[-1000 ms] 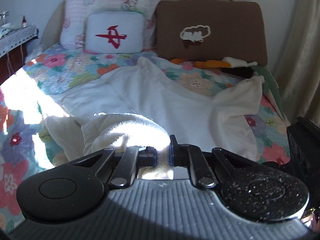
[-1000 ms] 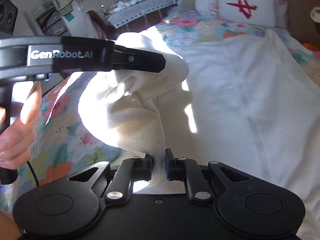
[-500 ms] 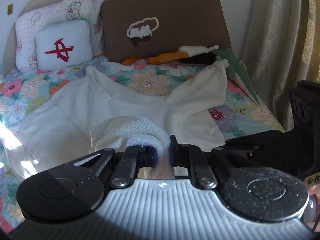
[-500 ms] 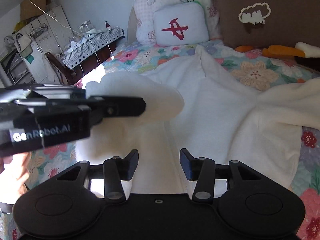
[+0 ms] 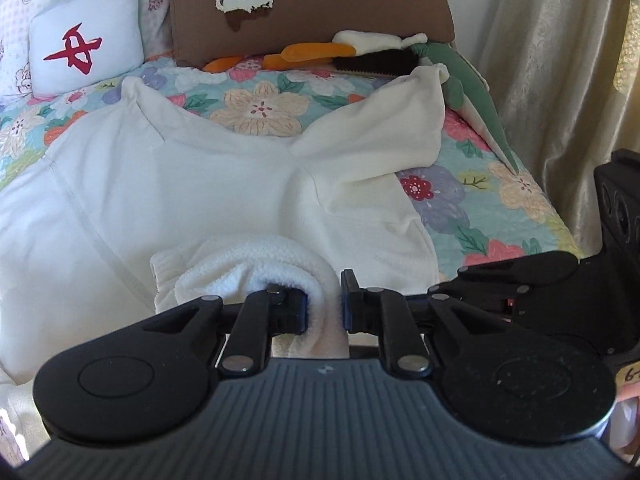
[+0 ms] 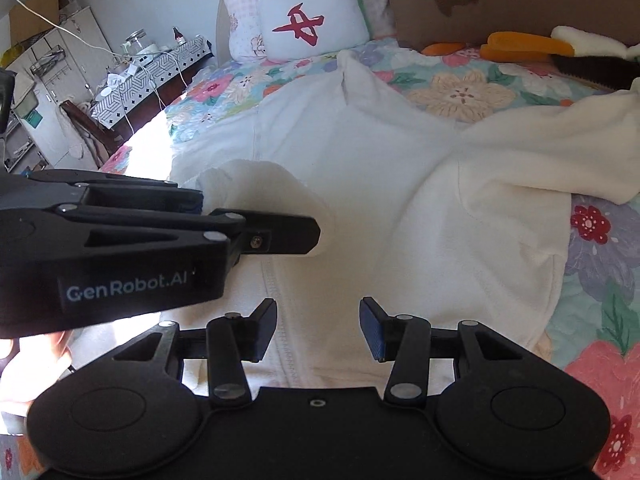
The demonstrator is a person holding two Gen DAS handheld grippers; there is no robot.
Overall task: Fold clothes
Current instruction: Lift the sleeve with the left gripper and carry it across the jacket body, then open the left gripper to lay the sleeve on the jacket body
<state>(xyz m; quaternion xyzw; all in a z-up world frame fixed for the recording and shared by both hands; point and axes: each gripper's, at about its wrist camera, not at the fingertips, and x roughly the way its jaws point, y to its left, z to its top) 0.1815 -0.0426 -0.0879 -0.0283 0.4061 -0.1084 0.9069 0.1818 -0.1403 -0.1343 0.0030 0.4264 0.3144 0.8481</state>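
A white fleece sweatshirt [image 5: 192, 184] lies spread on the floral bed, its body towards me and one sleeve [image 5: 384, 136] stretched to the far right. My left gripper [image 5: 324, 312] is shut on a bunched sleeve end [image 5: 256, 264] and holds it over the garment's body. In the right wrist view the sweatshirt [image 6: 400, 184] fills the middle. The left gripper [image 6: 280, 236] reaches in from the left with the sleeve end [image 6: 260, 184]. My right gripper [image 6: 318, 330] is open and empty just above the sweatshirt's lower part.
A floral quilt [image 5: 480, 208] covers the bed. A brown cushion [image 5: 312, 8], a white pillow with a red mark [image 5: 84, 52] and plush toys [image 5: 320, 52] sit at the head. Curtains [image 5: 560, 60] hang at the right. A cluttered side table [image 6: 148, 68] stands left of the bed.
My right gripper let go of the sweatshirt and opened. My left gripper carried the sleeve end rightward, over the garment's body.
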